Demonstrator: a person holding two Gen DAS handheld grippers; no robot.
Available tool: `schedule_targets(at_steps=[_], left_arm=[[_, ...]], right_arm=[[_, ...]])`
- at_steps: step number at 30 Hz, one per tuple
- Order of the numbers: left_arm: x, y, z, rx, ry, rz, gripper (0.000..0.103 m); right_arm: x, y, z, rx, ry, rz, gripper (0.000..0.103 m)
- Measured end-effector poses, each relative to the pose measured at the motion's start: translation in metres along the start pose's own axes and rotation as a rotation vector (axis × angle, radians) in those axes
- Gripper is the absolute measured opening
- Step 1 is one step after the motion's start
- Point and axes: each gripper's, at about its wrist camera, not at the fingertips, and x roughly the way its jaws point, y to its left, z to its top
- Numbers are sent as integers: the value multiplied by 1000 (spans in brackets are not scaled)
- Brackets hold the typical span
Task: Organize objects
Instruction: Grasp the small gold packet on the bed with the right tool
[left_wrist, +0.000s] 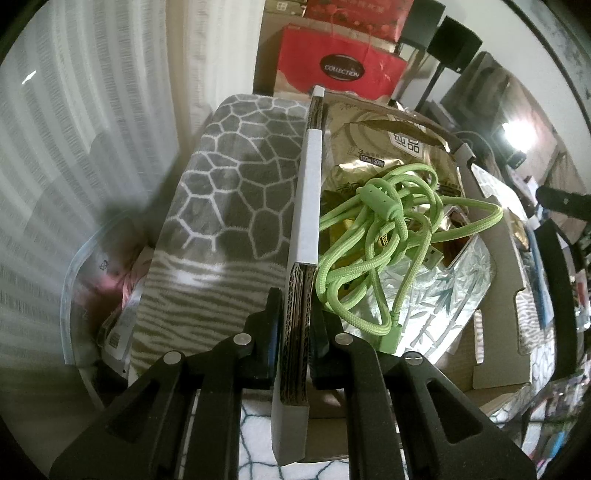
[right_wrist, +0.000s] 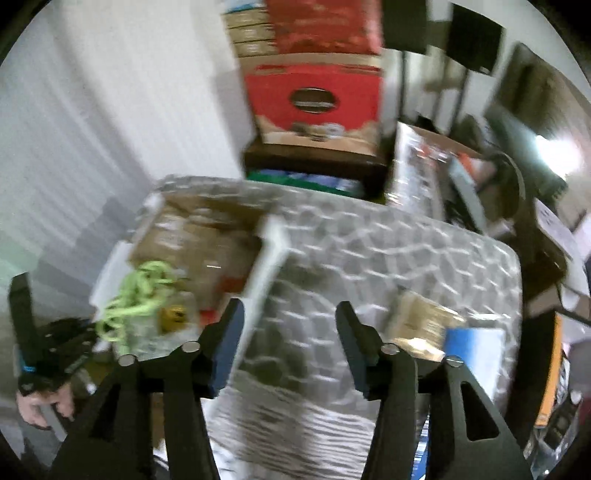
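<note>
In the left wrist view my left gripper (left_wrist: 296, 306) is shut on the white-faced side wall (left_wrist: 308, 206) of a cardboard box. Inside the box a tangled green cable (left_wrist: 376, 236) lies on gold packets (left_wrist: 369, 140) and a silver packet (left_wrist: 443, 295). The right wrist view is blurred. There my right gripper (right_wrist: 290, 306) stands open above a grey patterned cloth (right_wrist: 369, 258), with nothing between its fingers. The box wall (right_wrist: 266, 258) and the green cable (right_wrist: 136, 302) lie to its left. A hand (right_wrist: 40, 406) holds the left gripper's body at the far left edge.
A brown packet (right_wrist: 421, 321) and a blue flat item (right_wrist: 472, 343) rest on the cloth to the right. Red boxes (right_wrist: 314, 99) are stacked behind. A clear plastic tub (left_wrist: 74, 295) sits left of the cloth. Clutter crowds the right side.
</note>
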Motion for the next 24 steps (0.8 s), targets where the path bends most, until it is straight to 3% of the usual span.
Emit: schedule_targets(at_steps=[8, 19, 24], left_arm=[[0, -3, 0, 1, -5, 10, 10], [2, -6, 0, -5, -4, 28, 10], [2, -4, 1, -5, -3, 29, 10]], right_arm=[[21, -75, -13, 138, 58, -114, 64], [63, -111, -7, 166, 133, -209, 72], [81, -118, -3, 157, 194, -203, 83]])
